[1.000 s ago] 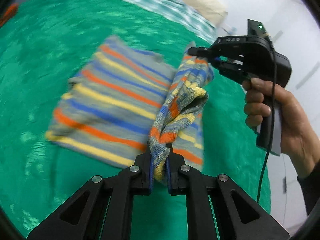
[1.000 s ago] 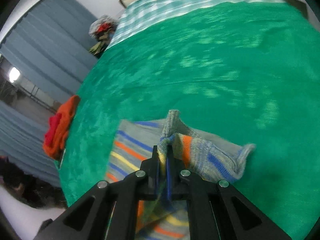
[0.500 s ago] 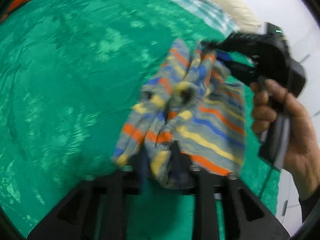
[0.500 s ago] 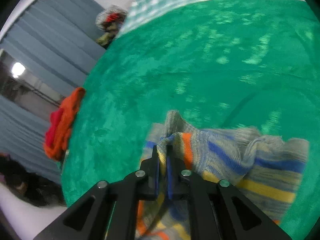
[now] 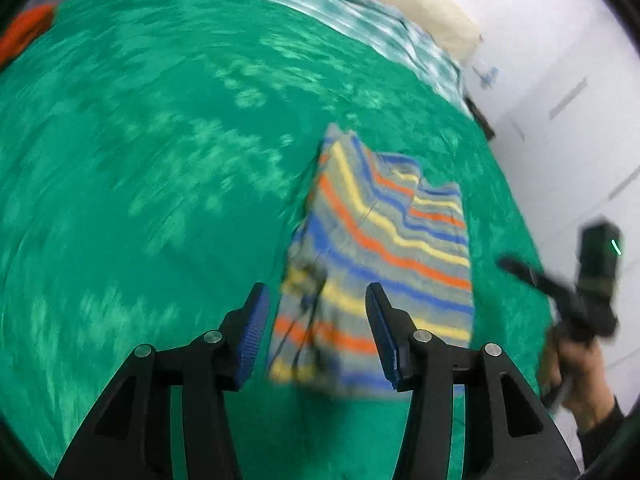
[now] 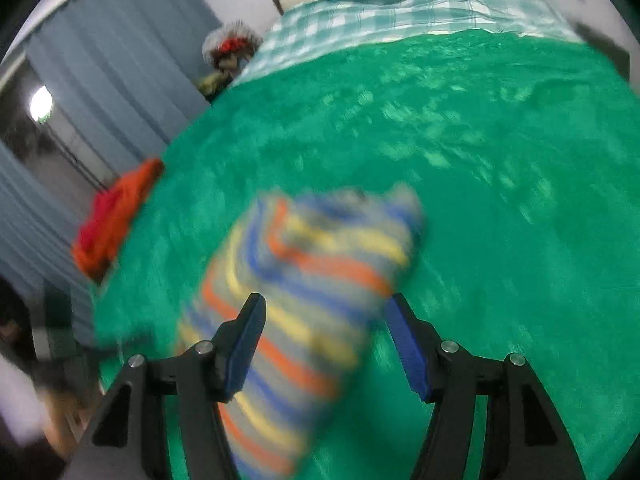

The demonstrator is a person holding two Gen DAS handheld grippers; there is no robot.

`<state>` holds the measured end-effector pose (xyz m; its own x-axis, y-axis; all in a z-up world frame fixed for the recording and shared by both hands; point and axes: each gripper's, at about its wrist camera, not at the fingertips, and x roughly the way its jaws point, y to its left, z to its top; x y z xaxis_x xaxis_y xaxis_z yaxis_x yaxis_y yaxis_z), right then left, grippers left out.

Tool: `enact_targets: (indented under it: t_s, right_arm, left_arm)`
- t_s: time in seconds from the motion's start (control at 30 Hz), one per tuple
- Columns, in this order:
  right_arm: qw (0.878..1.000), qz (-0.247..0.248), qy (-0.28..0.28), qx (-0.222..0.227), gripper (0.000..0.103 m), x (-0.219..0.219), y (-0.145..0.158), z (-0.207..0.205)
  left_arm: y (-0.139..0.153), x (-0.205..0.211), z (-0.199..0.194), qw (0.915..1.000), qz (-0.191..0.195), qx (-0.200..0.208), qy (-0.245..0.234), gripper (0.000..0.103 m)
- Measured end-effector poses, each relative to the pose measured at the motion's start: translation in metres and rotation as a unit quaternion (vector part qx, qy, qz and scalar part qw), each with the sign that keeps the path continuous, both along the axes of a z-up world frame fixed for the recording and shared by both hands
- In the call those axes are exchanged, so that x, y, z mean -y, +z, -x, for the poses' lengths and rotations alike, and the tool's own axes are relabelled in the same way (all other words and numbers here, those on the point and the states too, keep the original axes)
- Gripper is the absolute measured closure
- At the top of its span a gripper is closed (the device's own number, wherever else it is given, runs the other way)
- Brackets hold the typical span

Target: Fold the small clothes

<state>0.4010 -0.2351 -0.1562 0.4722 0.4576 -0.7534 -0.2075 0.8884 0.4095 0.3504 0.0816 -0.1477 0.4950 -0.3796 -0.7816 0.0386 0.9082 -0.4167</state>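
A small grey knit garment with orange, yellow and blue stripes lies folded over on the green bedcover. My left gripper is open and empty, just above the garment's near edge. My right gripper is open and empty over the same garment, which looks blurred in the right wrist view. The right gripper also shows at the right edge of the left wrist view, off the garment.
An orange-red cloth pile lies at the bed's left edge. A green checked sheet and a pillow lie at the head of the bed. Grey curtains hang on the left. A white wall runs along the right.
Both grippers were shut on the garment and carried one side across. Now both have opened and let go, the garment lies folded on the bed, and the right gripper has pulled away right.
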Motion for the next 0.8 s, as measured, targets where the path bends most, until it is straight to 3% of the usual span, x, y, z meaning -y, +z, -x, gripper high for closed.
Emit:
enact_targets:
  t_s: [0.07,0.13,0.23,0.43,0.5,0.67,0.77,0.8]
  right_arm:
    - [1.000,0.012,0.006,-0.002,0.040,0.003,-0.005,0.027]
    - [1.000,0.015,0.010,-0.001,0.040,0.000,-0.008,0.051]
    - [1.000,0.001,0.008,-0.003,0.040,-0.005,-0.013,0.076]
    - [0.999,0.028,0.017,-0.016,0.040,-0.013,-0.027,0.083]
    - [1.000,0.027,0.016,0.002,0.040,-0.013,-0.017,0.081]
    - [0.999,0.018,0.029,0.035,0.040,-0.029,0.000,0.068]
    - [0.999,0.009,0.028,0.041,0.040,-0.040,0.000,0.071]
    - [0.999,0.005,0.027,0.041,0.040,-0.043,-0.001,0.072]
  left_arm:
    - [-0.010,0.012,-0.022,0.9995,-0.019,-0.022,-0.015,0.051]
    - [-0.026,0.018,-0.038,0.9983,-0.043,-0.037,-0.015,0.085]
    - [-0.041,0.012,-0.042,0.9966,-0.060,-0.056,0.006,0.089]
    - [-0.013,0.002,-0.043,0.9962,-0.070,-0.050,-0.017,0.058]
    - [0.001,-0.001,-0.051,0.9969,-0.068,-0.032,-0.022,0.040]
    - [0.011,0.032,-0.112,0.9915,-0.095,-0.034,-0.082,0.030]
    - [-0.006,0.049,-0.151,0.9873,-0.113,-0.060,-0.095,0.031]
    - [-0.011,0.051,-0.159,0.9874,-0.100,-0.068,-0.102,0.039]
